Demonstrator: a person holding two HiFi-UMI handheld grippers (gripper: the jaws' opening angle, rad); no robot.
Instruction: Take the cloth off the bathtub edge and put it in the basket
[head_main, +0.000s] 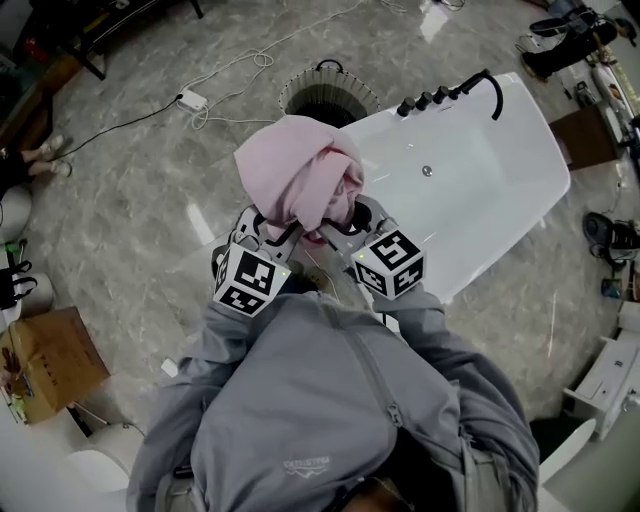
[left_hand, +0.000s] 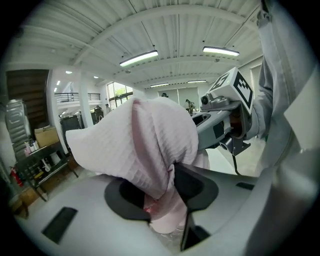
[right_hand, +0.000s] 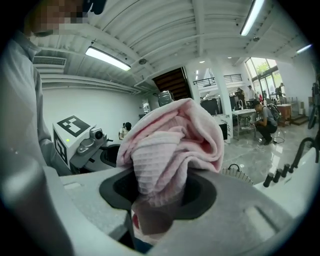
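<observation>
grey jacket (head_main: 330, 400) fills the near edge, and just past it the left gripper (left_hand: 160, 194) and the right gripper (right_hand: 157, 196) each have their jaws partly closed, pinched on a fold of the pink cloth (head_main: 295, 175), which sits bunched in the air between them and looks lifted clear of the bathtub (head_main: 480, 170) edge. basket (head_main: 328, 98) stands on the floor just beyond the tub, so both hands should travel together with firm grips, letting go only once the bundle hangs over the rim, well away from the taps (head_main: 450, 92).
</observation>
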